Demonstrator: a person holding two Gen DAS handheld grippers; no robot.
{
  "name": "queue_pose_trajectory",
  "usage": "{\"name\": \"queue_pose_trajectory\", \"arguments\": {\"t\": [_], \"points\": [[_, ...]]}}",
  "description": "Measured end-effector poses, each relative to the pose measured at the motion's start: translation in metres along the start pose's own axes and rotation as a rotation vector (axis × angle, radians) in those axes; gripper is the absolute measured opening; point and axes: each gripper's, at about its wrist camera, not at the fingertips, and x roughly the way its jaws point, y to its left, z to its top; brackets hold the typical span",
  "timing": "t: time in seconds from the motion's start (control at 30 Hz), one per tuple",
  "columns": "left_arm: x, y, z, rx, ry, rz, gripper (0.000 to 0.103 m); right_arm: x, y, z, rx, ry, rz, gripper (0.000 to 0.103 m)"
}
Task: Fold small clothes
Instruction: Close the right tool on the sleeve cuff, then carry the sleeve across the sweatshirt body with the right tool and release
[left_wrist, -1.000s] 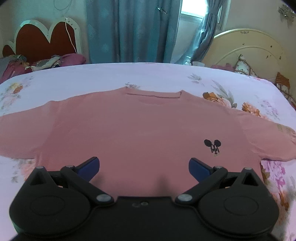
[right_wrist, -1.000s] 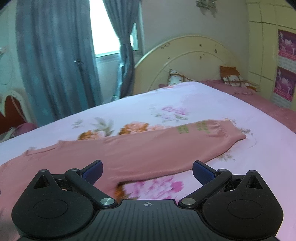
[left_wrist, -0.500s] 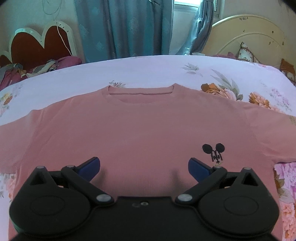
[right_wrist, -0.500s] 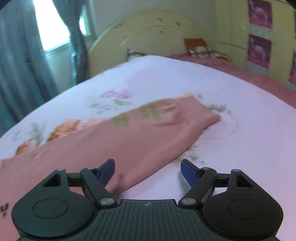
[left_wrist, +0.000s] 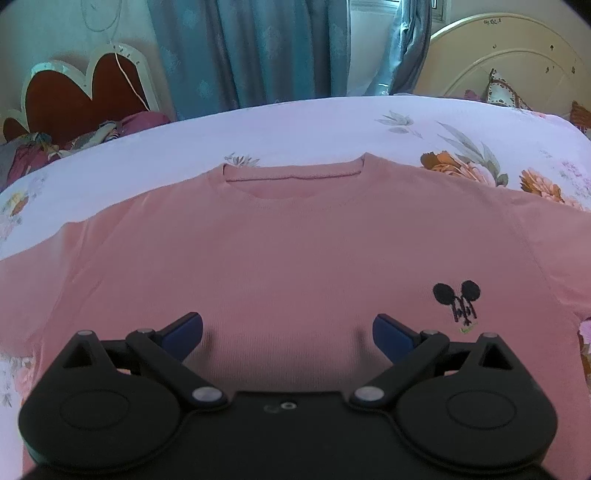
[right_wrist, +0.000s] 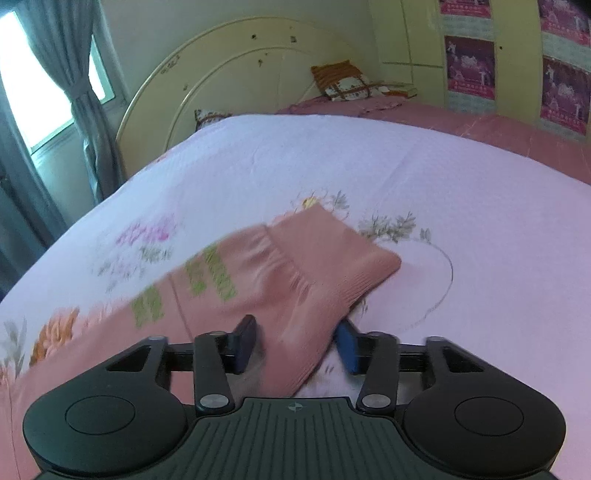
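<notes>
A pink long-sleeved sweater lies flat, front up, on the floral bedsheet, collar away from me and a small black mouse logo on its chest. My left gripper hovers open low over the body of the sweater, nothing between its blue pads. In the right wrist view the sleeve, with green print and a ribbed cuff, runs between the jaws of my right gripper. Those jaws are closing and the pads pinch a bunched fold of sleeve just behind the cuff.
A heart-shaped red headboard with a heap of clothes stands at the far left, blue curtains behind. A round cream headboard and pillows lie beyond the sleeve, with a pink bedcover to the right.
The left gripper came lower and closer over the sweater's body. The right gripper travelled along the sleeve to the cuff, rolled, and its jaws narrowed from wide open onto the fabric.
</notes>
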Motion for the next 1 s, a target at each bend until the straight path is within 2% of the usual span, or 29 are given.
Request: {"name": "queue_pose_trajectory", "arguments": {"t": [0.03,0.13,0.2,0.33,0.5,0.63,0.73,0.83,0.9,1.0], "points": [[0.000,0.000,0.001,0.002,-0.005,-0.004,0.097,0.004,-0.002,0.001,0.009,-0.001,0.000,0.004],[-0.002,0.002,0.002,0.000,-0.015,-0.070,0.085,0.005,-0.002,0.002,0.009,-0.006,0.007,0.004],[-0.003,0.006,0.002,-0.026,-0.011,-0.121,0.076,-0.004,0.005,0.002,-0.012,-0.040,0.022,0.004],[-0.004,0.015,0.004,-0.049,0.001,-0.124,0.076,-0.033,0.039,0.001,-0.099,-0.114,0.100,0.004],[-0.006,0.033,0.003,-0.075,-0.002,-0.097,0.084,-0.084,0.113,-0.016,-0.224,-0.172,0.288,0.004],[-0.011,0.057,0.000,-0.087,-0.025,-0.078,0.084,-0.121,0.191,-0.054,-0.352,-0.166,0.477,0.003],[-0.013,0.079,-0.003,-0.111,-0.040,-0.069,0.084,-0.143,0.250,-0.098,-0.460,-0.126,0.602,0.003],[-0.014,0.098,-0.006,-0.128,-0.057,-0.042,0.084,-0.148,0.297,-0.153,-0.557,-0.024,0.691,0.003],[-0.015,0.106,-0.008,-0.126,-0.068,-0.021,0.084,-0.145,0.319,-0.187,-0.608,0.059,0.725,0.004],[-0.012,0.111,-0.009,-0.116,-0.062,-0.028,0.084,-0.137,0.334,-0.223,-0.656,0.159,0.716,0.004]]}}
